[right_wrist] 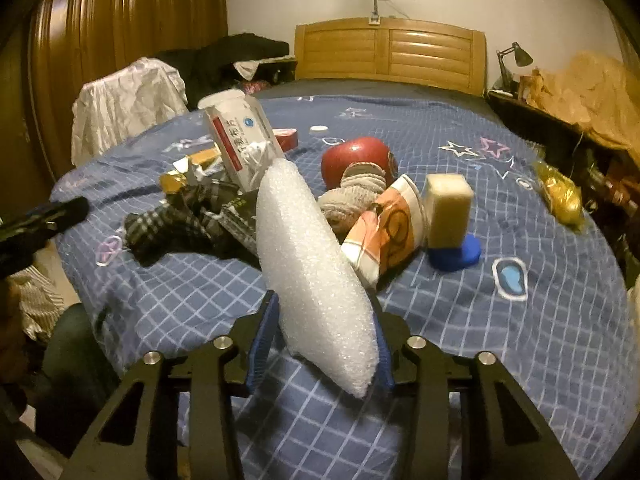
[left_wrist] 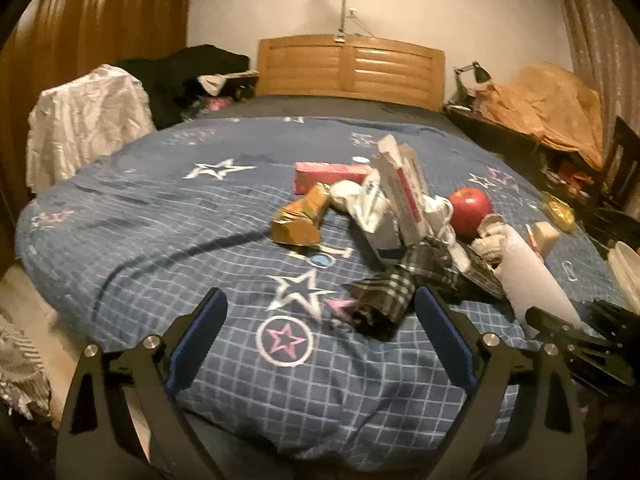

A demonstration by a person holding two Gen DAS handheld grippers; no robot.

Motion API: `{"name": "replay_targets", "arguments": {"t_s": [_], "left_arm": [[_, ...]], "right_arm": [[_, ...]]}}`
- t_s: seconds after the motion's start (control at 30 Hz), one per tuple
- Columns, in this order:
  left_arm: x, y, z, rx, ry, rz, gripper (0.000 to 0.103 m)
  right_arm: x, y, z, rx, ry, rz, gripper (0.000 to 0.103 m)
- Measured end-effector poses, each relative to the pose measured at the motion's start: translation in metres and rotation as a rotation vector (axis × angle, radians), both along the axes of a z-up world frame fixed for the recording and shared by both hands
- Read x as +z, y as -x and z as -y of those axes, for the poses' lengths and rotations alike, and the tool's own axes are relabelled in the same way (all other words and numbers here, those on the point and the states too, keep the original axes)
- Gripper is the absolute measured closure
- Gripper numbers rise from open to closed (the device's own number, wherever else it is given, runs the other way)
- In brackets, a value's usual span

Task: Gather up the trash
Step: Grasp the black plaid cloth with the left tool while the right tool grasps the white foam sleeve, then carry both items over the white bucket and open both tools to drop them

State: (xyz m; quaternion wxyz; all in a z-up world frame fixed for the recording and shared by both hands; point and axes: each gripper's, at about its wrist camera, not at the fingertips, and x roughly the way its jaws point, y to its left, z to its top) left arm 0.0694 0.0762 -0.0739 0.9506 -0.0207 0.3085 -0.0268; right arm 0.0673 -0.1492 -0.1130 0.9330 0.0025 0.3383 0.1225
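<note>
White foam, a long tapered packing piece [right_wrist: 312, 264], is clamped at its near end by the right gripper [right_wrist: 320, 348], long axis pointing away over the blue checked bedspread [right_wrist: 500, 340]; the left gripper [left_wrist: 320, 344] stands spread, empty

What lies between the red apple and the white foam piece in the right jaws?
In the right wrist view, rolled beige socks sit between the apple and the foam piece.
</note>
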Motion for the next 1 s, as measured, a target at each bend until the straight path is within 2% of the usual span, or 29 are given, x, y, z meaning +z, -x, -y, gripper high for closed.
{"name": "replay_targets", "arguments": {"t_s": [0.13,0.23,0.33,0.4,0.43,0.47,0.53,0.67,0.8,1.0], "left_arm": [[-0.003,-0.019,0.014,-0.133,0.011,-0.017,0.012],[-0.012,-0.039,0.031,-0.201,-0.038,-0.017,0.012],[-0.029,-0.064,0.046,-0.251,-0.073,-0.080,0.019],[-0.038,-0.075,0.052,-0.297,-0.069,-0.122,0.039],[-0.042,-0.078,0.053,-0.322,-0.059,-0.150,0.065],[-0.045,-0.079,0.053,-0.329,-0.051,-0.172,0.076],[-0.045,-0.072,0.049,-0.331,-0.013,-0.177,0.087],[-0.040,-0.052,0.036,-0.299,0.036,-0.181,0.093],[-0.025,-0.031,0.023,-0.269,0.073,-0.155,0.094],[0.024,-0.006,0.014,-0.237,0.124,-0.058,0.095]], "right_arm": [[0.007,0.014,0.013,-0.014,-0.083,-0.006,0.067],[0.015,0.025,0.023,-0.032,-0.125,-0.002,0.069],[0.021,0.035,0.029,-0.038,-0.147,-0.003,0.069],[0.024,0.040,0.031,-0.035,-0.154,0.002,0.069],[0.025,0.041,0.030,-0.034,-0.155,0.005,0.069],[0.026,0.043,0.031,-0.033,-0.156,0.010,0.069],[0.028,0.047,0.030,-0.031,-0.160,0.020,0.069],[0.031,0.053,0.031,-0.028,-0.172,0.034,0.069],[0.037,0.060,0.030,-0.026,-0.180,0.057,0.069],[0.052,0.075,0.036,-0.039,-0.193,0.109,0.070]]}}
